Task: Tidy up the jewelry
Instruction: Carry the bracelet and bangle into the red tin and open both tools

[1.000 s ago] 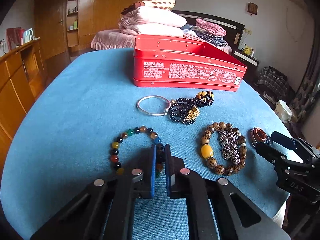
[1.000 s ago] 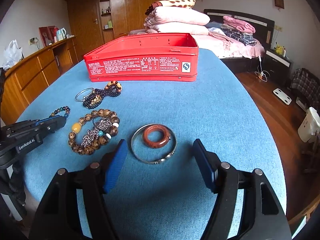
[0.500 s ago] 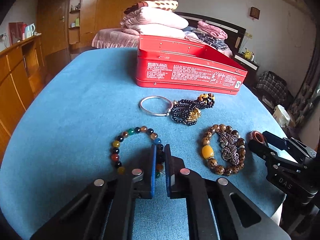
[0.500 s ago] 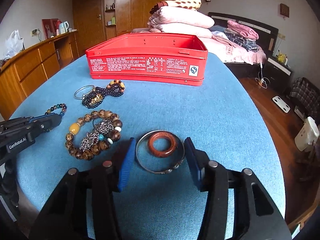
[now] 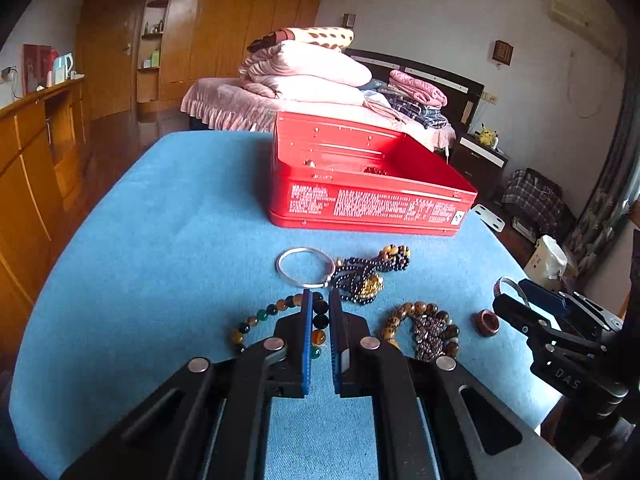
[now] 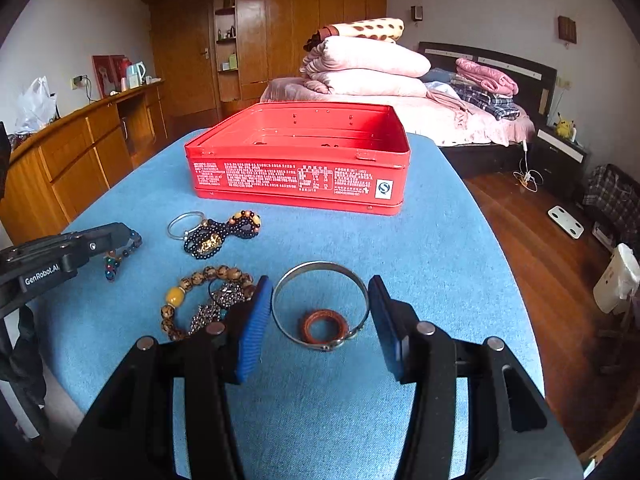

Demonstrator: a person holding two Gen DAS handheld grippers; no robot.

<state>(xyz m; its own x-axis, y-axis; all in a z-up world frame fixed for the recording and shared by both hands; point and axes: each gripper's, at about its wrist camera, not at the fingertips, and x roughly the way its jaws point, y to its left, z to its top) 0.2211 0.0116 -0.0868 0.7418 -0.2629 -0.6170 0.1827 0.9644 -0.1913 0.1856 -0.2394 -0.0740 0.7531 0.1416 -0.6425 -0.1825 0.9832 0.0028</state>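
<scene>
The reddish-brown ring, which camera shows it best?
The right wrist view. There the reddish-brown ring lies in the middle of the picture, seen through the metal bangle that the right gripper holds, its hole plain. The left wrist view shows the ring small, off to the side, beside that gripper.

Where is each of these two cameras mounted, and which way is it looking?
Left wrist: on the left gripper, looking forward and down along its fingers across the blue table to the red tin; its shut jaws pinch the bead bracelet.
Right wrist: on the right gripper, facing likewise; its jaws, which have just been closing, grip the metal bangle.
Shared: tin, table, jewelry; each view catches the other gripper.
</scene>
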